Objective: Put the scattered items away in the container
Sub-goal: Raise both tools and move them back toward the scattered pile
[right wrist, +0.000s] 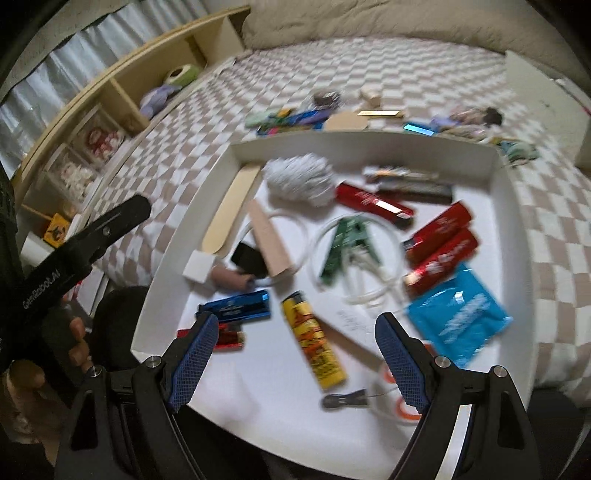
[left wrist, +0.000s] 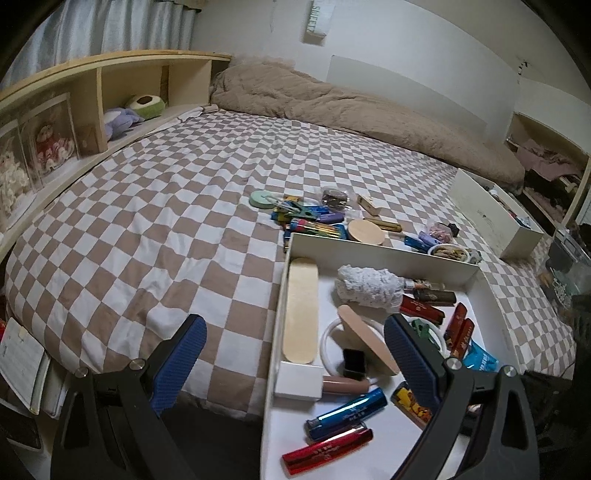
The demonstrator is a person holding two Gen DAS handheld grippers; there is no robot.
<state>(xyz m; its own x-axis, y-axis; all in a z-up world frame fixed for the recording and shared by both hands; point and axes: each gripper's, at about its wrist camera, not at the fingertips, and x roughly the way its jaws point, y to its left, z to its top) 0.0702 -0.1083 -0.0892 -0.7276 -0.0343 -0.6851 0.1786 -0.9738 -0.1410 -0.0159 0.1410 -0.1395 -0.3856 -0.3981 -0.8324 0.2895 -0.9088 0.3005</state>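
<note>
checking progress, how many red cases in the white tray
4 red cases: one beside the fluffy roll, two together near the right wall, one at the near edge; more possibly hidden.

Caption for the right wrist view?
Open right tool over the tray, yellow lighter between its fingers.

1. Through my left wrist camera the room is dim and soft-lit, with a cool grey cast; pale light comes through the curtains (left wrist: 110, 26) at upper left.
2. That view is sharp; the checked bedspread (left wrist: 166, 206) reads crisply.
3. My right wrist view is smeared with motion blur: the items in the white tray (right wrist: 369, 138) and those beyond it are streaky.
4. There my blue finger pads (right wrist: 194, 363) stay sharp.
5. Glare glints off the blue foil tube (left wrist: 347, 408).
6. Both views bulge fisheye-fashion, bending the shelf (left wrist: 110, 62), with black corners.
</note>
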